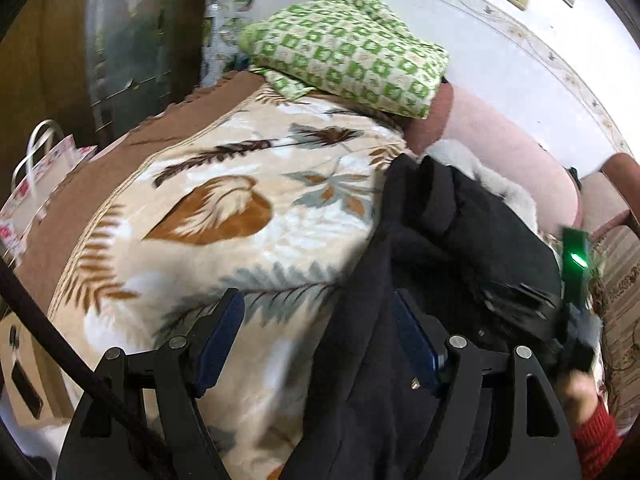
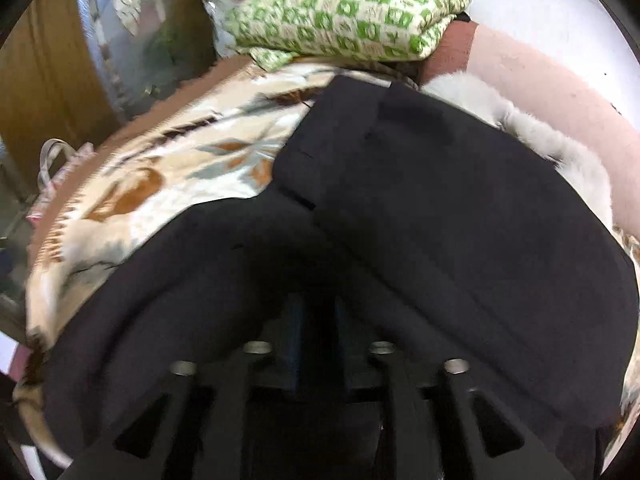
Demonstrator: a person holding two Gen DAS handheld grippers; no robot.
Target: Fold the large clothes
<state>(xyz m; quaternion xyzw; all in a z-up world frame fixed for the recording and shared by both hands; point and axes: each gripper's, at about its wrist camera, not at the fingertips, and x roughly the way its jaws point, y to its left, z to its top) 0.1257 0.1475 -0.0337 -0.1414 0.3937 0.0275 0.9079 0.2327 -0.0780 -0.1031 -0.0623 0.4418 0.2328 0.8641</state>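
Observation:
A large black garment [image 2: 440,208] lies on a bed covered by a cream blanket with leaf prints [image 1: 224,216]. In the left wrist view the garment [image 1: 440,248] drapes over the right side. My left gripper [image 1: 320,332] is open, with blue pads [image 1: 224,332] wide apart; black cloth hangs between them against the right pad. My right gripper [image 2: 316,320] is shut on a fold of the black garment, its fingers mostly buried in cloth. The right gripper also shows at the right edge of the left wrist view [image 1: 572,320], with a green light.
A folded green-and-cream patterned cloth [image 1: 348,44] sits at the bed's far end. White fluffy fabric [image 2: 560,148] lies beyond the garment by a pink headboard [image 1: 500,136]. A paper bag [image 1: 40,184] stands left of the bed. A wooden cabinet is at far left.

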